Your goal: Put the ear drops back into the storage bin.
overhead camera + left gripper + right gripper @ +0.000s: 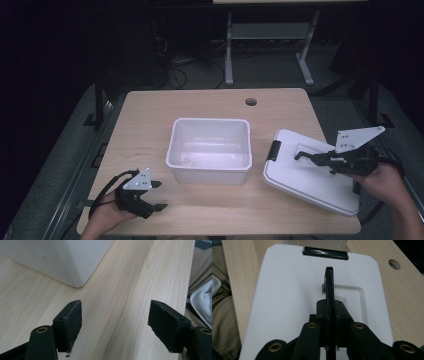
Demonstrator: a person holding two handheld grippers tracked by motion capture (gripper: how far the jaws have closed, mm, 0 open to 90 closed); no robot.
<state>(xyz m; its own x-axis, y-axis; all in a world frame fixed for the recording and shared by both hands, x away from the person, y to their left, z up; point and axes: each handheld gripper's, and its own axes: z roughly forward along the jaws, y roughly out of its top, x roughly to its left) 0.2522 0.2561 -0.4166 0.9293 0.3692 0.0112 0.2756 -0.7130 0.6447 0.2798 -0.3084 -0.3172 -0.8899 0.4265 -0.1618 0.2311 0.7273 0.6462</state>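
- The left gripper (159, 196), held in the person's left hand (107, 215), sits low at the near left corner of the table (150, 115), its jaws spread wide with nothing between them.
- The right gripper (299, 156), held in the right hand (385, 181), reaches leftward near the table's right edge, its jaws pressed together on the lid's thin black handle (329, 282).

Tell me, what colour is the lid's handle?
The handle is black, on the white lid; the right gripper view shows it best.
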